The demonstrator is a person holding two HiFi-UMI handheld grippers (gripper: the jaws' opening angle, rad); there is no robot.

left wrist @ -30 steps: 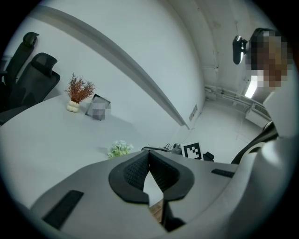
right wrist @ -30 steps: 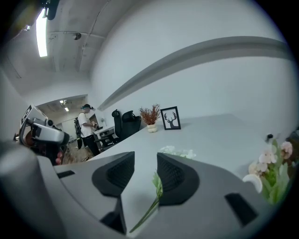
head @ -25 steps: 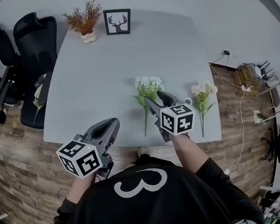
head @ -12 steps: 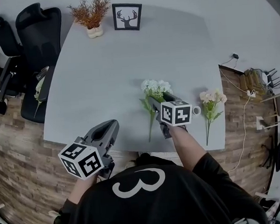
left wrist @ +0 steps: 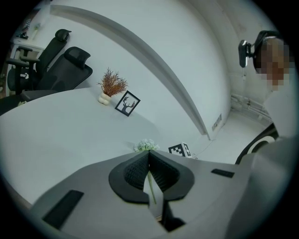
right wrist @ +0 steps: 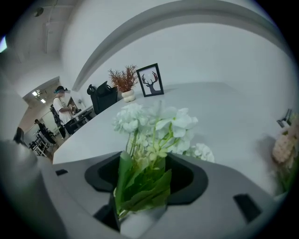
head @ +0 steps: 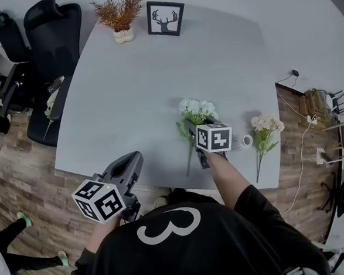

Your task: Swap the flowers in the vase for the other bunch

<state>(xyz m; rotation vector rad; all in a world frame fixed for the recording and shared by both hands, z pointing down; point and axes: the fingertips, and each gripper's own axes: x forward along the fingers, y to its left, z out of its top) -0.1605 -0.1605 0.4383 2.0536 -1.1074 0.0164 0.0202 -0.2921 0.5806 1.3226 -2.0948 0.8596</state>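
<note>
Logging the swap at what we judge to be its midpoint.

- The white-and-green bunch (head: 196, 110) lies on the desk (head: 134, 95), heads toward the far side and stem running back to the near edge.
- The right tongs (right wrist: 148, 161) sit around its leaves. Their jaws have just been opening and stand apart. The leaves are between them but the pads do not press, so we read the bunch as released.
- The left tongs (left wrist: 148, 153) are clenched tip to tip on nothing, off the desk's near-left edge and well apart from both bunches. The thin stem showing through their gap is the white bunch beyond.
- The pink bunch (head: 265, 123) lies flat at the desk's right end, with neither tongs near it.
- Of the vase (head: 247, 140), only a small white rim shows, just right of the right tongs and between the two bunches. The rest is hidden, so we cannot tell whether it stands or lies. We see no stems rising from it.

Our judgement is that the vase is emptied and the old bunch is set down. Still to do:
- draw the right tongs off the leaves
- take the pink bunch by its stem
- stand it in the vase
</note>
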